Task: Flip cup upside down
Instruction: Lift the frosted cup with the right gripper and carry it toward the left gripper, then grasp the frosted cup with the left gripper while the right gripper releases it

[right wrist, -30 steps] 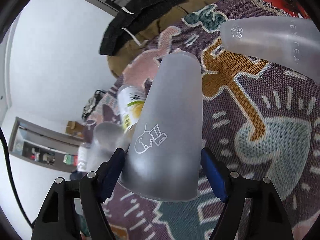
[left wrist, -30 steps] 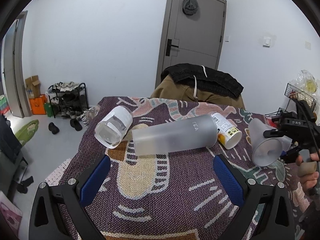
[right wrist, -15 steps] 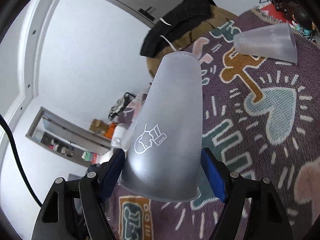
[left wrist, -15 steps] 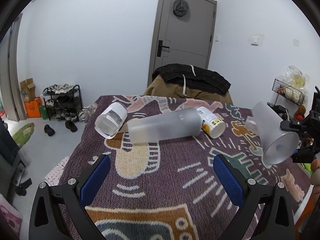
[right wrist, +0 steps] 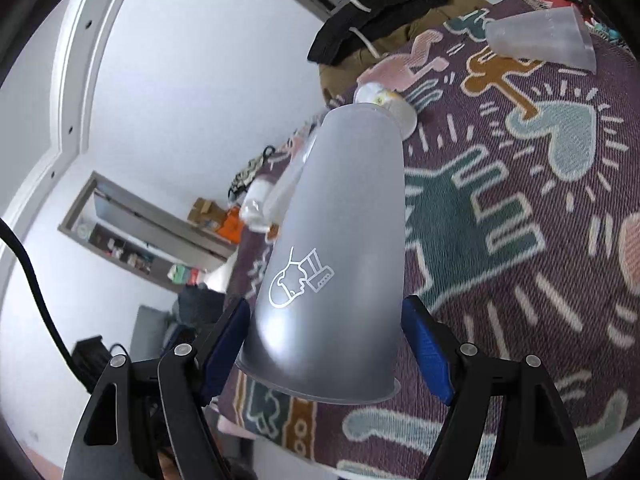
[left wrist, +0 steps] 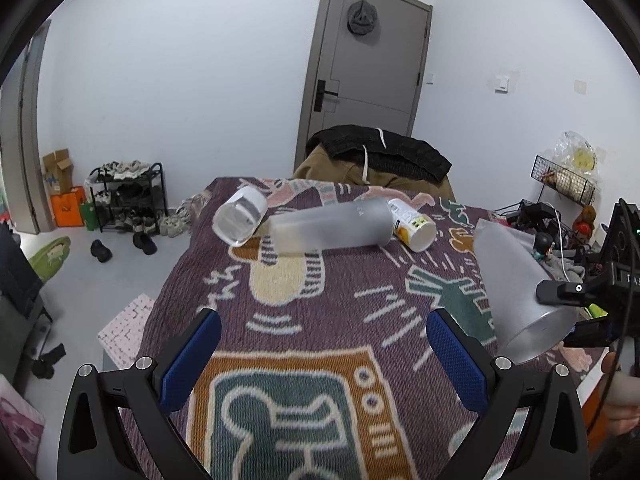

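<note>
My right gripper point(right wrist: 326, 344) is shut on a frosted grey cup point(right wrist: 336, 264) near its wide rim, holding it tilted in the air above the patterned tablecloth point(right wrist: 520, 240). The same cup point(left wrist: 516, 292) shows at the right of the left wrist view, held by the right gripper point(left wrist: 568, 308), with its closed base toward the table's middle. My left gripper point(left wrist: 320, 360) is open and empty above the near part of the table.
Lying on the cloth are a long frosted cup point(left wrist: 332, 226), a clear cup with a white band point(left wrist: 240, 220), a yellow-labelled cup point(left wrist: 412, 224) and another frosted cup point(right wrist: 540, 40). A chair with a dark jacket point(left wrist: 380, 152) stands behind the table.
The right gripper has lifted the frosted cup and swung it, so its rim now faces more downward. The left gripper has pulled back and risen from the table.
</note>
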Demonstrator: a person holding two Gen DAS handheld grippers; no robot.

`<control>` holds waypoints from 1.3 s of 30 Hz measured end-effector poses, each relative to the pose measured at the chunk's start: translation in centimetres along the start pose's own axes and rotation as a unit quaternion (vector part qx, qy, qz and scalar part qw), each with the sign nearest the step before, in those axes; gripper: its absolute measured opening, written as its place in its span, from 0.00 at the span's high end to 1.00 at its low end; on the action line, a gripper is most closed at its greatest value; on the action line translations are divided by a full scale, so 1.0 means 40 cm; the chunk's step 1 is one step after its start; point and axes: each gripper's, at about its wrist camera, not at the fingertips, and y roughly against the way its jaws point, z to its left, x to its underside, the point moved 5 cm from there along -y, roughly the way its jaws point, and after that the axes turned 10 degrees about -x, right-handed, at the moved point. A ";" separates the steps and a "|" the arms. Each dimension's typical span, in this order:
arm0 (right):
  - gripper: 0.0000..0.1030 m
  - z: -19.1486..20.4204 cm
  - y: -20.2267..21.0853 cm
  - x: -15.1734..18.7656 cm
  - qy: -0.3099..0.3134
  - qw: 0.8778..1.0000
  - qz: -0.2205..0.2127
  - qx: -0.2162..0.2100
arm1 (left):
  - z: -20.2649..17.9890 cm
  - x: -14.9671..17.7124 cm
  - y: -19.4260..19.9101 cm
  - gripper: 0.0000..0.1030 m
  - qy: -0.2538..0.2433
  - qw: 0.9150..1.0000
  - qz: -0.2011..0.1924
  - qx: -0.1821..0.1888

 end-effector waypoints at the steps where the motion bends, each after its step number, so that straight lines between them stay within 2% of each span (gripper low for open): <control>1: 0.25 0.001 0.000 0.014 0.003 1.000 0.006 0.001 | 0.005 0.009 0.005 0.00 0.001 1.000 0.001 -0.001; 10: 0.24 -0.005 -0.045 0.101 0.031 0.997 0.060 0.024 | 0.054 0.070 0.040 0.01 0.018 1.000 0.011 -0.006; 14: 0.24 -0.019 -0.062 0.126 0.040 0.996 0.074 0.030 | 0.056 0.088 0.036 0.00 0.026 0.999 0.025 0.010; 20: 0.22 -0.064 -0.067 0.128 0.005 0.996 0.084 0.037 | 0.041 0.094 0.021 0.00 0.027 0.999 0.039 0.024; 27: 0.20 -0.044 -0.017 0.119 0.031 0.996 0.076 0.037 | 0.004 0.075 0.007 0.01 0.022 0.997 0.053 0.044; 29: 0.15 -0.040 0.008 0.111 0.041 0.996 0.064 0.039 | -0.011 0.065 0.003 0.01 0.023 0.996 0.058 0.056; 34: 0.15 -0.049 0.060 0.092 0.055 0.997 0.035 0.050 | -0.043 0.039 -0.007 0.01 0.026 0.994 0.073 0.079; 39: 0.15 -0.064 0.101 0.073 0.074 0.995 0.005 0.071 | -0.099 0.009 -0.015 0.01 0.003 0.991 0.091 0.098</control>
